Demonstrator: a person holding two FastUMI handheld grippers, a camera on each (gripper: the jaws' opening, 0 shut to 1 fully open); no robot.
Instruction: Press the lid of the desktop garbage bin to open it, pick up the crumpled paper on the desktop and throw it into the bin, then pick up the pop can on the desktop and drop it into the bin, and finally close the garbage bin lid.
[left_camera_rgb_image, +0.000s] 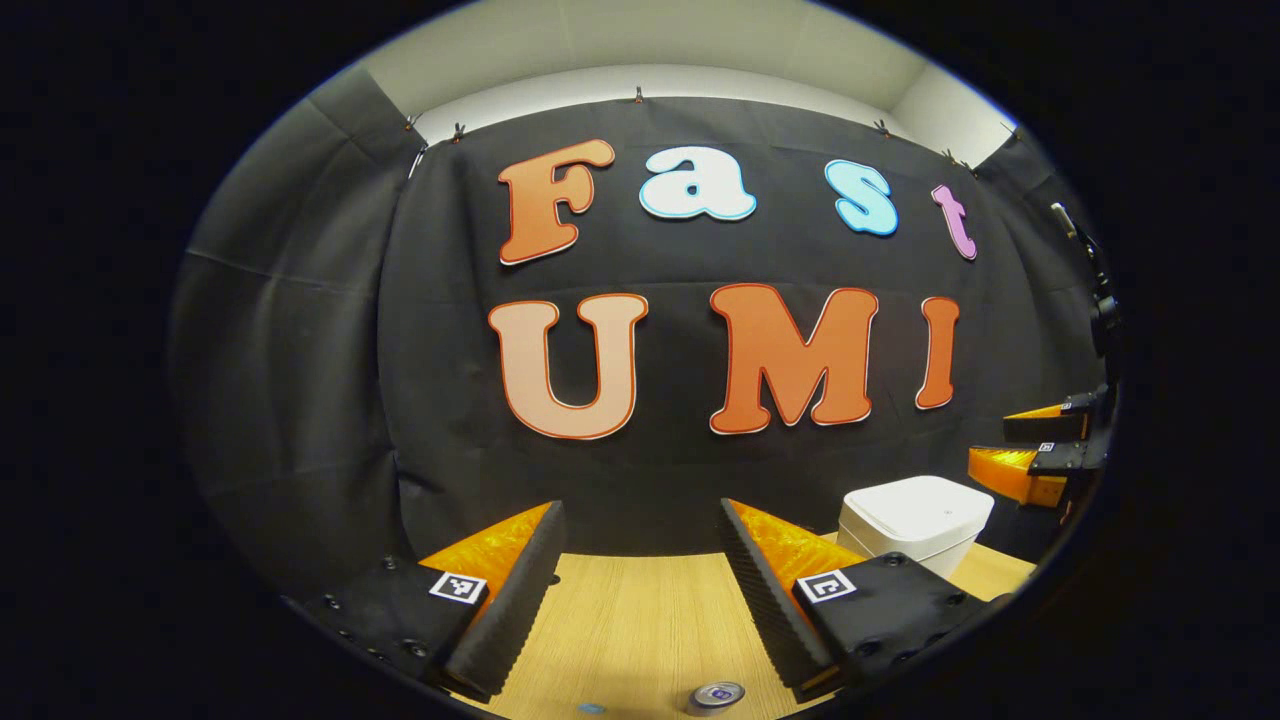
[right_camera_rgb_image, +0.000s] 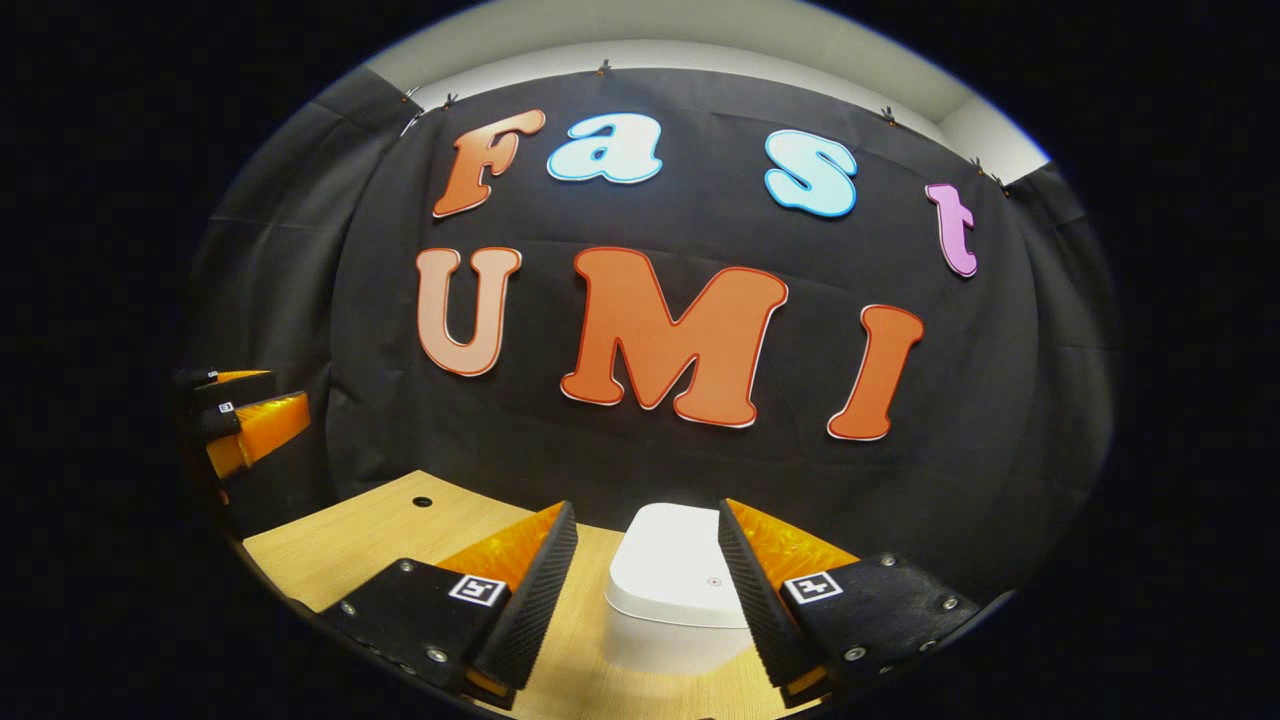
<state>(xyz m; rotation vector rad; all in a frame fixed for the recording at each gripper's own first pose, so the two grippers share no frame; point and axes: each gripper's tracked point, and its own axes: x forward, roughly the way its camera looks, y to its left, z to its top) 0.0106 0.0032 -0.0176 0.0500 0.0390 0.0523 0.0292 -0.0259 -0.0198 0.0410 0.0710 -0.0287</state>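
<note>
The white desktop bin (right_camera_rgb_image: 672, 585) stands on the wooden table with its lid down. It sits just ahead of my right gripper (right_camera_rgb_image: 648, 512), in line with the gap between the fingers, which are open and hold nothing. In the left gripper view the bin (left_camera_rgb_image: 915, 520) is ahead to the right, and the right gripper (left_camera_rgb_image: 1030, 445) hovers beyond it at the far right. My left gripper (left_camera_rgb_image: 640, 515) is open and empty above the table. The top of the pop can (left_camera_rgb_image: 717, 695) peeks in at the bottom edge, below the left gripper's fingers.
The light wooden table (right_camera_rgb_image: 350, 540) runs back to the black cloth wall and has a small round hole (right_camera_rgb_image: 422, 501) near its far edge. The left gripper (right_camera_rgb_image: 255, 400) hangs at the far left of the right gripper view. A small blue spot (left_camera_rgb_image: 590, 708) lies beside the can.
</note>
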